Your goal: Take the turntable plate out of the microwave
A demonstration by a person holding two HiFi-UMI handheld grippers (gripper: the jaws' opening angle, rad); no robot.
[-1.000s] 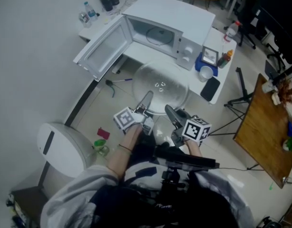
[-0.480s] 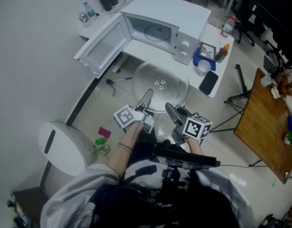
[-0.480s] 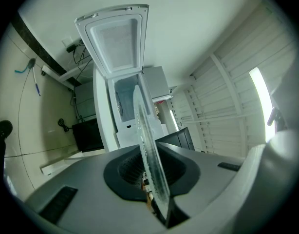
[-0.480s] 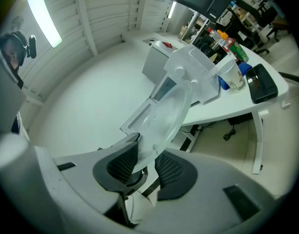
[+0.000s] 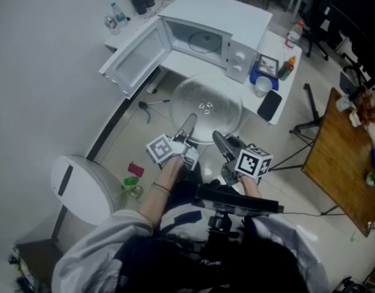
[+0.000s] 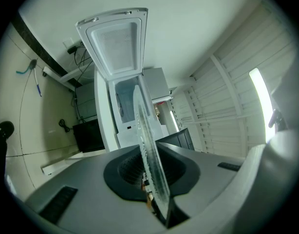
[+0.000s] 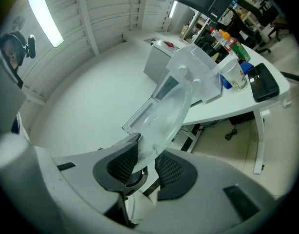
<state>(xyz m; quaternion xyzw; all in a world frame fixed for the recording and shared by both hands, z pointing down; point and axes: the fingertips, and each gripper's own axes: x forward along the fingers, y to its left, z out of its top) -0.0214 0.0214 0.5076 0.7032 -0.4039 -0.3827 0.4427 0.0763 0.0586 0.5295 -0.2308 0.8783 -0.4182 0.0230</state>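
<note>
1. Now, the glass plate (image 5: 206, 105) is out of the microwave (image 5: 215, 35). It hangs at mid-frame, just below the open door (image 5: 135, 57) and the white table (image 5: 175, 66) edge.
2. My left claw (image 5: 189, 127) pinches the plate's near rim at the disc's lower left, pads pressed tight on the glass edge.
3. My right claw (image 5: 219, 142) bites the same rim just to the right, its jaws wider but with both pads on the glass.
4. Why two grips side by side? I reckon a wide, slick disc held at one point would swing or tip, and two pinches keep it level.
5. The head view gives me the layout: the disc lying flat, the oven mouth in the upper middle, and a cup (image 5: 261, 85) and phone (image 5: 270, 105) at the table's right end.
6. The left gripper view adds the plate edge-on, a thin sliver running up the middle, its rim seated deep between the pads.
7. The right gripper view shows the glass slanting to the upper right, plus a table leg (image 7: 259, 140) that the head view doesn't give me.
</note>
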